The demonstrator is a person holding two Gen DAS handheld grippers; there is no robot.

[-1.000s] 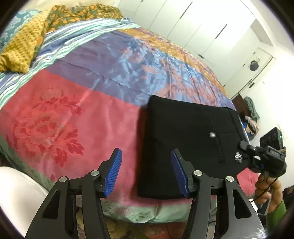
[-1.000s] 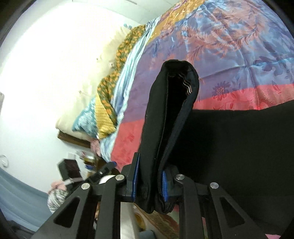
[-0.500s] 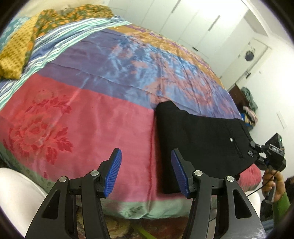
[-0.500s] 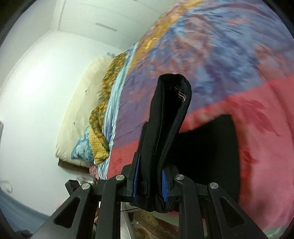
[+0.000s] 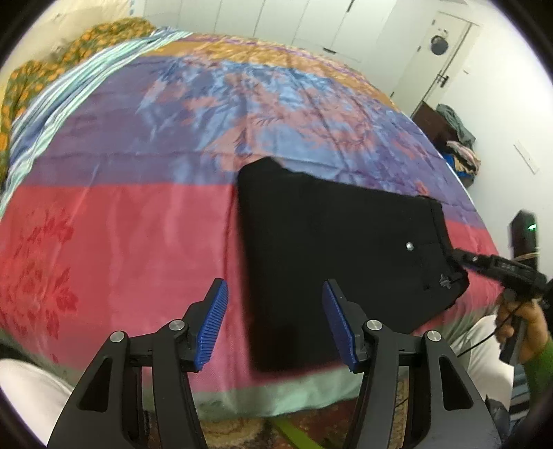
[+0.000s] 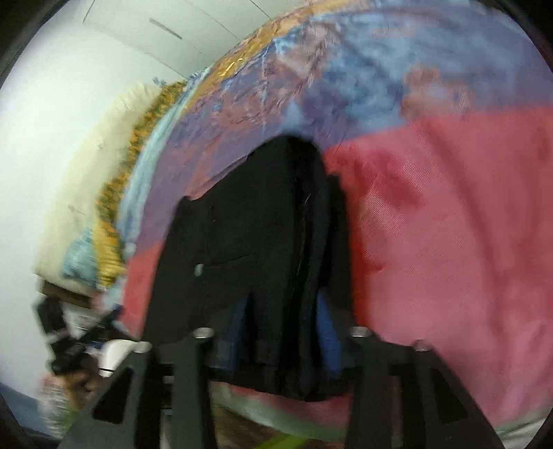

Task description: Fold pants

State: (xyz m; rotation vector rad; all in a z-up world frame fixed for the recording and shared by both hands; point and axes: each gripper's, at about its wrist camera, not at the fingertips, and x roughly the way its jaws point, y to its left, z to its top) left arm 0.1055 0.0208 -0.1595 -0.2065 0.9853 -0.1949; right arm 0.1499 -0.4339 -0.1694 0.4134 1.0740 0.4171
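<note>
On the bedspread (image 5: pixel 145 221), folded black pants (image 5: pixel 331 248)

Home bedroom. Wide bed (image 5: pixel 138 214) lying under patchwork satin quilt (image 5: pixel 276 103), pillows (image 6: pixel 100 145) sitting at headboard end, white built-in wardrobe doors (image 5: pixel 276 20) lining far wall, clothes pile (image 5: pixel 459 148) sitting on dark cabinet near door (image 5: pixel 446 41).

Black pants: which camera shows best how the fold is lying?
The left wrist view: the black pants lie sharp and whole on the bedspread. The right wrist view shows only a blurred edge pinched in the right tongs.
</note>
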